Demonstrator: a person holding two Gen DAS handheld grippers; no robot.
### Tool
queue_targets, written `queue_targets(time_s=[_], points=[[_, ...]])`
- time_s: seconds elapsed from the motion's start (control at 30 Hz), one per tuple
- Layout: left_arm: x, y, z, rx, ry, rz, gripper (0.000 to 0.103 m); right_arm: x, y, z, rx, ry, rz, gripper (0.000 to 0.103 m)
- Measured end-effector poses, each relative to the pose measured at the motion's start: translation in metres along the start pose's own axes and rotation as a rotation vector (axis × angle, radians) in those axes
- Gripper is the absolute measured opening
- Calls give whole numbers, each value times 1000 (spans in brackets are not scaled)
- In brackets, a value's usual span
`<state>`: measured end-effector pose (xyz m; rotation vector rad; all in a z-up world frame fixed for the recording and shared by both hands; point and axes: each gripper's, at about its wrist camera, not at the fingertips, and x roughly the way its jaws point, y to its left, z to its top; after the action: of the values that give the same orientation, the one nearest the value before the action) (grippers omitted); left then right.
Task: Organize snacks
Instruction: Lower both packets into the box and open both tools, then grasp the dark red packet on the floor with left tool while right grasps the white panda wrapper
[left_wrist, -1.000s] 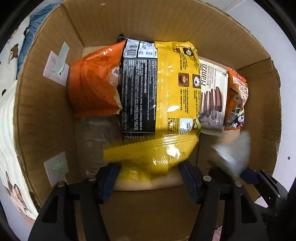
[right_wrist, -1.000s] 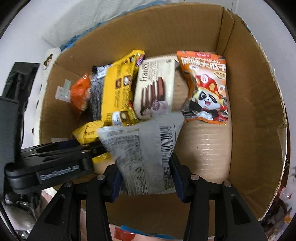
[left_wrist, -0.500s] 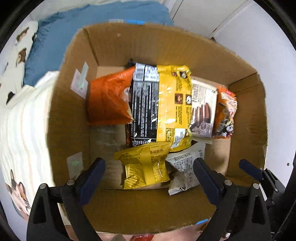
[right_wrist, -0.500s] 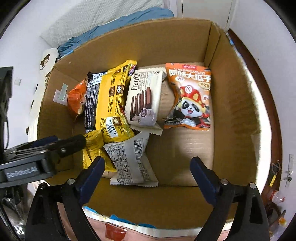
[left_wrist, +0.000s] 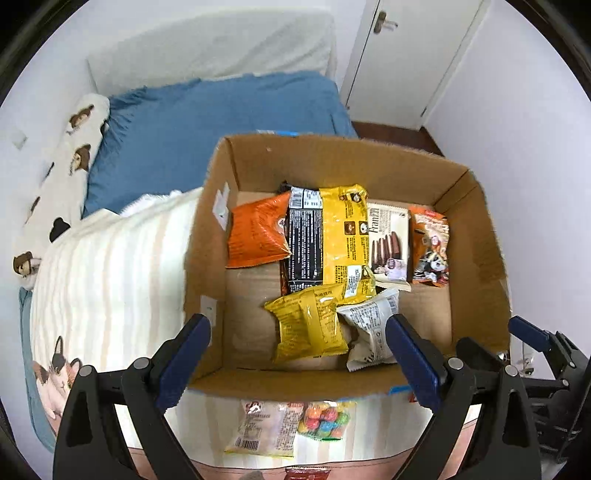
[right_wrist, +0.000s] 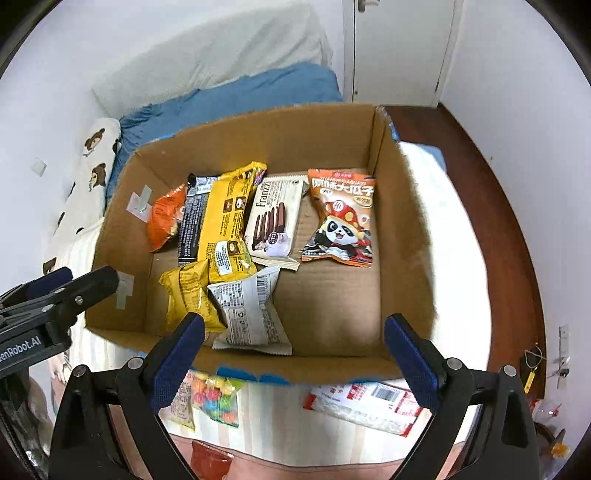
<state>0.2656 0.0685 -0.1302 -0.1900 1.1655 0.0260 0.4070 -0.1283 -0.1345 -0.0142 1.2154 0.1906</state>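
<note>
An open cardboard box (left_wrist: 332, 380) stands on a bed. Inside lie an orange bag (left_wrist: 255, 232), a long yellow pack (left_wrist: 343, 236), a Franzzi wafer pack (left_wrist: 389, 240) and a panda packet (right_wrist: 341, 218). Near the box's front wall, side by side, lie a small yellow packet (left_wrist: 310, 325) and a white packet (right_wrist: 247, 310). My left gripper (left_wrist: 297, 328) hangs open above the front of the box with nothing in it. My right gripper (right_wrist: 294, 325) hangs above the box front, its jaws still opening, and nothing is between them.
In front of the box on the striped blanket lie a clear bag of coloured candies (left_wrist: 321, 421), a pale packet (left_wrist: 258, 428) and a white-and-red packet (right_wrist: 369, 402). A blue sheet (left_wrist: 221, 122) and a door (left_wrist: 406, 55) lie beyond. The left tool (right_wrist: 55, 306) shows at the right view's left edge.
Both grippers opened and let go: the small yellow packet and the white packet now lie in the box. Both grippers have risen and pulled back from it.
</note>
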Motion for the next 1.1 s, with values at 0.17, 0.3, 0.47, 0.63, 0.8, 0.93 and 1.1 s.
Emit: queue_targets(time_s=[0.17,0.3,0.47,0.63,0.8,0.93,1.1], points=[[-27,-5,-22,25,-93,33,97,-35,-2,-19,-12,-89,-11,100],[-47,-6,-41,30,-132,20,97,-61,-2,-34,-22,-141,-8,100],[-74,-8,-62,40,-192,26,97,-97,-3,-54,-30,-199,9,100],[-99,-12,-81,40,-240,18,97,-127,2,-72,-40,-246,25,100],[-118,-11,-94,22,-279,21,97,-147,6,-87,-36,-283,49,100],[-122,-7,-107,-2,-286,26,97,-150,2,-105,-14,-285,68,100],[-101,3,-140,-29,-201,32,97,-129,-19,-139,48,-195,97,100]])
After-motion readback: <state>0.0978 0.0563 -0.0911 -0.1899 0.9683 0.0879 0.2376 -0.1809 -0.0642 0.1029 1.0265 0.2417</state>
